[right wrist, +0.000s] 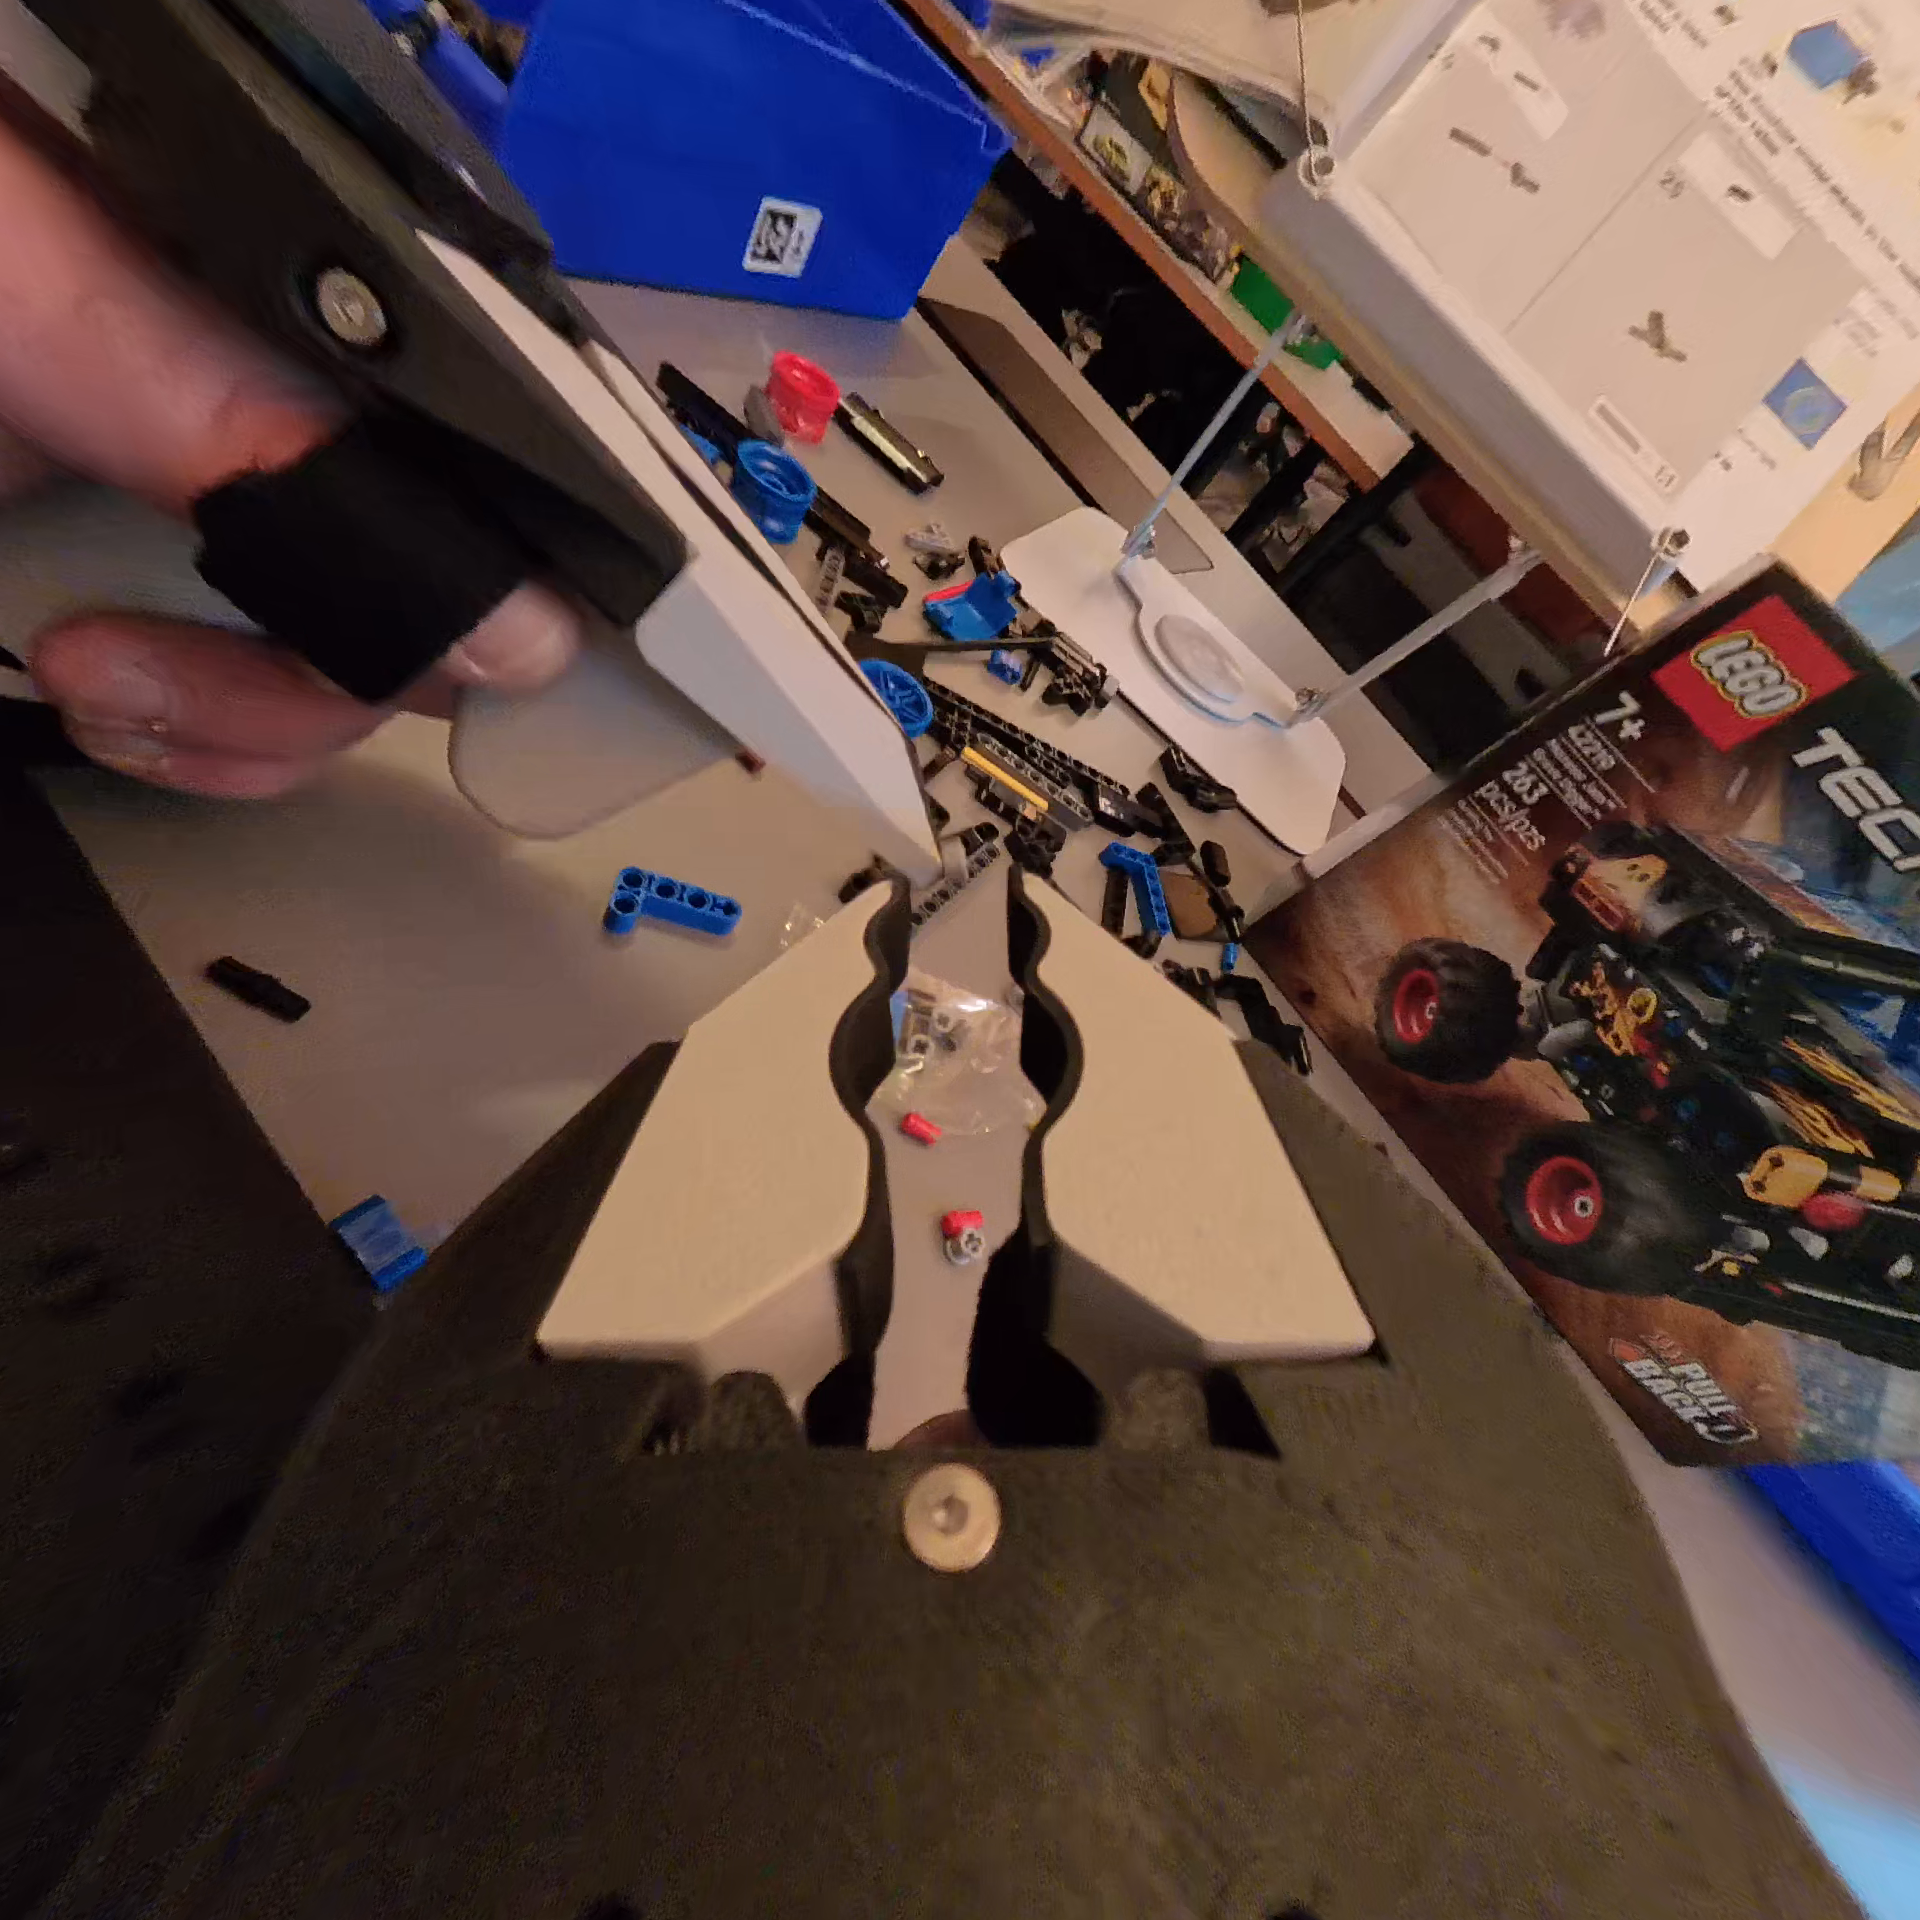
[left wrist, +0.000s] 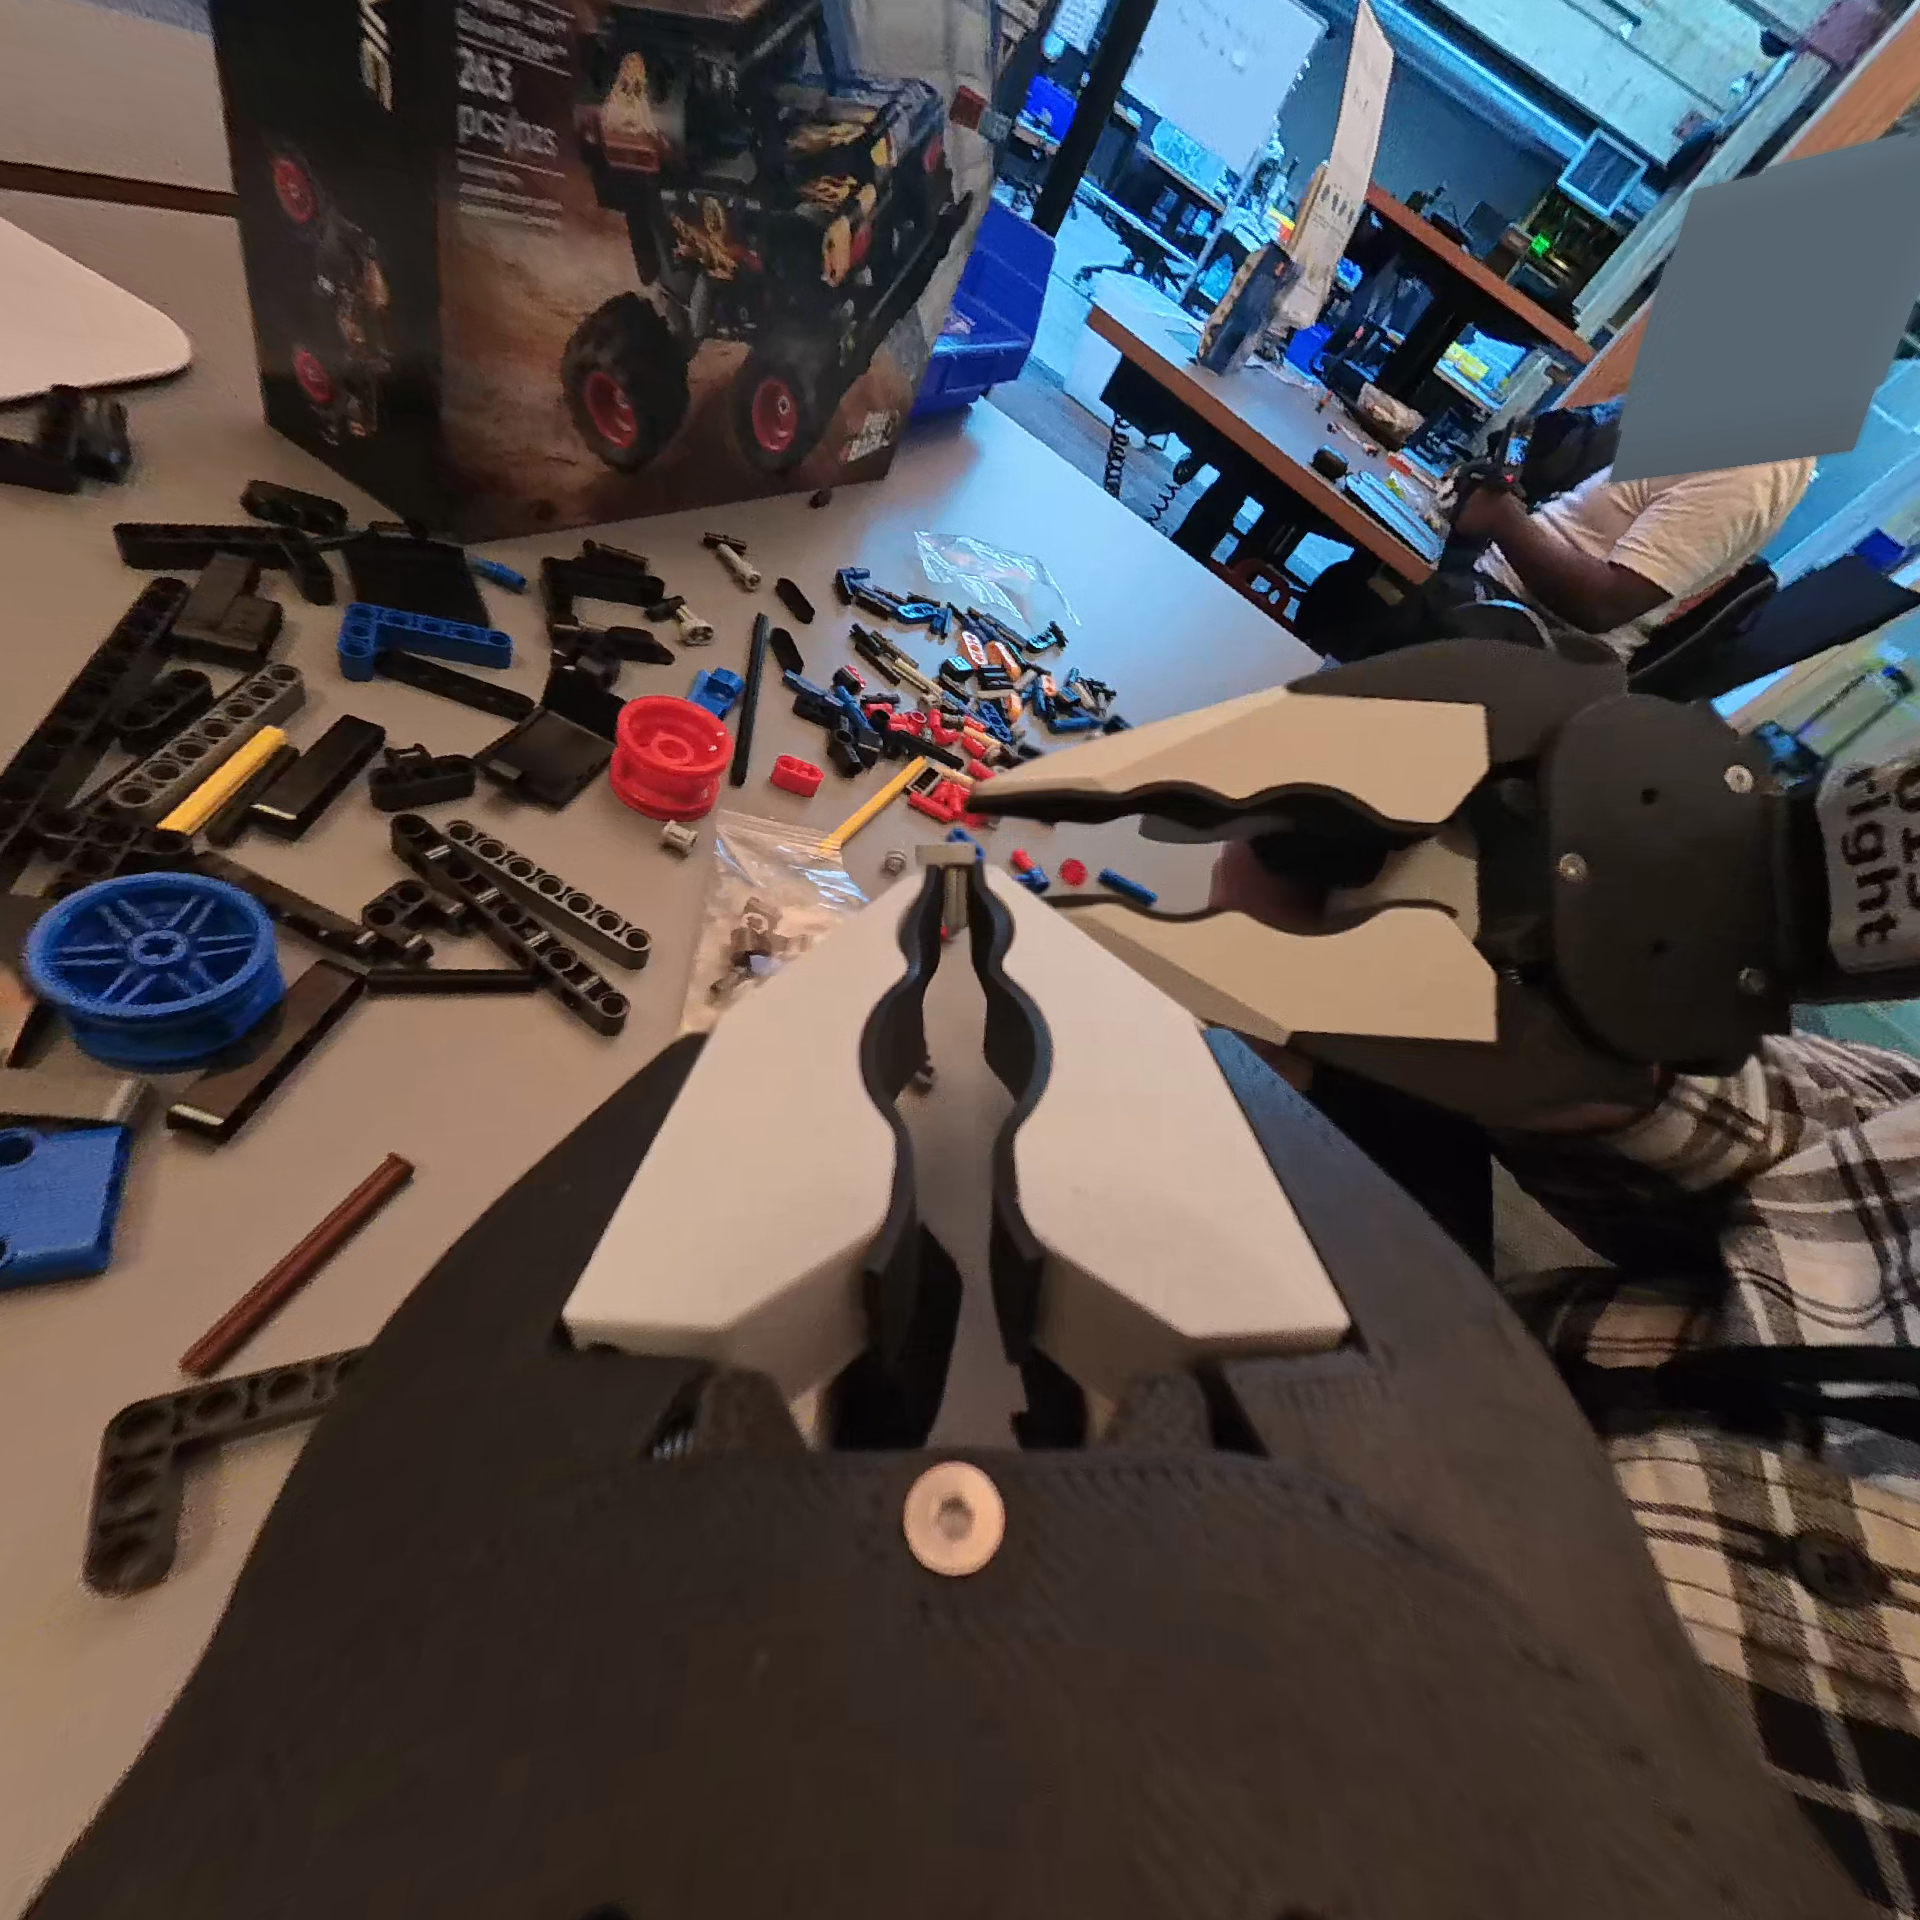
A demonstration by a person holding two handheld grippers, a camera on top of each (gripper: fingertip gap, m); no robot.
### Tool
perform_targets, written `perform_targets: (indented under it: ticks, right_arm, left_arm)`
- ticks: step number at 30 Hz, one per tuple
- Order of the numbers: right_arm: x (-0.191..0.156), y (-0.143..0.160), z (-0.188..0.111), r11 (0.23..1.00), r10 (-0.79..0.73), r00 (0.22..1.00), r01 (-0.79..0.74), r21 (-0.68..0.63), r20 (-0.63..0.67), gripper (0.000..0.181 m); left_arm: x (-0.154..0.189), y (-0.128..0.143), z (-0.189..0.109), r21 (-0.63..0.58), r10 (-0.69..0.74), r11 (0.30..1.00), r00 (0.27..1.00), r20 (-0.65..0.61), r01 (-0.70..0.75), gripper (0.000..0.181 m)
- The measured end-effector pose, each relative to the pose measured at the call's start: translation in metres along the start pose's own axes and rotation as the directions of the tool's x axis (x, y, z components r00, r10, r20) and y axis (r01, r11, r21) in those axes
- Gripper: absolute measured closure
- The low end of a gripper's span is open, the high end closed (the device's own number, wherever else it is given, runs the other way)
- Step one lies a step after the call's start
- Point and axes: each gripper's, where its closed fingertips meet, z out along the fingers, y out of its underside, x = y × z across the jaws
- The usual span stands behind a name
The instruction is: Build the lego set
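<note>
My left gripper (left wrist: 948, 868) is shut on a small grey Lego piece (left wrist: 948, 854) held at its fingertips above the grey table (left wrist: 468, 1164). My right gripper (left wrist: 1013, 857) comes in from the right, open and empty, with its tips right beside that piece. In the right wrist view the right gripper (right wrist: 954, 883) is open and the left gripper (right wrist: 932, 860) reaches in from the upper left, its tip just ahead of the gap. Loose parts lie on the table: a red wheel hub (left wrist: 670, 753), a blue wheel (left wrist: 156, 966), black beams (left wrist: 520, 904) and a pile of small pins (left wrist: 935, 696).
The Lego box (left wrist: 582, 260) stands at the back of the table, and to the right in the right wrist view (right wrist: 1610, 1039). A small plastic bag (left wrist: 774, 883) lies under the grippers. A white stand (right wrist: 1195, 665) and a blue bin (right wrist: 727, 145) are beyond. A person (left wrist: 1621, 540) sits at another table. The tips of both grippers are at nearly the same place. My right gripper's tips are some 10 centimetres from the red wheel hub (left wrist: 670, 753).
</note>
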Motion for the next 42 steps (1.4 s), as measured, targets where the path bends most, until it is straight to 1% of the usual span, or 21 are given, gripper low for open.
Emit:
perform_targets:
  ticks: [2,3,11,15,19,24,29,31,33,35,37,39,42]
  right_arm:
    - [-0.004,-0.002,0.002,1.000,-0.026,1.000,0.026,0.003,0.010,0.164]
    - [-0.006,-0.001,0.003,0.999,-0.035,0.999,0.035,-0.001,0.011,0.163]
    - [-0.006,0.001,0.004,0.996,-0.084,0.996,0.084,-0.008,-0.002,0.165]
    - [-0.007,0.001,0.000,0.999,-0.038,0.998,0.037,0.021,0.046,0.165]
    - [-0.006,-0.005,-0.008,0.996,0.032,0.993,-0.041,0.085,0.114,0.165]
    - [-0.009,-0.009,-0.016,0.986,0.055,0.979,-0.084,0.145,0.198,0.166]
    - [-0.008,-0.008,-0.021,0.981,0.071,0.966,-0.112,0.157,0.248,0.165]
    - [-0.009,-0.006,-0.024,0.977,0.099,0.954,-0.147,0.154,0.283,0.165]
    - [-0.006,-0.004,-0.026,0.972,0.132,0.941,-0.185,0.147,0.310,0.166]
    - [-0.003,-0.001,-0.031,0.966,0.162,0.927,-0.219,0.138,0.337,0.166]
    - [-0.002,0.007,-0.034,0.971,0.164,0.923,-0.213,0.106,0.349,0.165]
    - [0.002,0.020,-0.037,0.981,0.152,0.926,-0.185,0.064,0.345,0.165]
    - [0.017,0.037,-0.047,0.984,0.167,0.934,-0.179,0.010,0.315,0.166]
  left_arm:
    - [0.002,0.000,0.002,-0.002,0.005,1.000,1.000,-0.007,-0.005,0.179]
    - [0.005,0.000,0.003,-0.007,-0.003,1.000,1.000,-0.030,0.003,0.179]
    - [0.007,0.004,0.006,-0.030,-0.009,1.000,0.999,-0.044,0.008,0.179]
    - [0.012,0.004,0.007,-0.040,-0.023,0.999,0.995,-0.094,0.019,0.178]
    - [0.021,0.000,0.007,-0.032,-0.061,0.998,0.982,-0.178,0.056,0.174]
    - [0.030,0.000,0.006,-0.053,-0.092,0.995,0.960,-0.263,0.081,0.171]
    - [0.035,0.001,0.008,-0.075,-0.116,0.992,0.943,-0.313,0.098,0.170]
    - [0.036,0.003,0.009,-0.089,-0.131,0.990,0.937,-0.324,0.107,0.173]
    - [0.035,0.003,0.010,-0.094,-0.150,0.988,0.933,-0.328,0.126,0.181]
    - [0.033,0.006,0.012,-0.112,-0.163,0.985,0.934,-0.318,0.133,0.181]
    - [0.030,0.017,0.016,-0.170,-0.143,0.981,0.946,-0.289,0.096,0.181]
    - [0.031,0.023,0.019,-0.202,-0.133,0.977,0.949,-0.286,0.076,0.181]
    - [0.020,0.034,0.022,-0.260,-0.036,0.965,0.976,-0.213,-0.022,0.181]
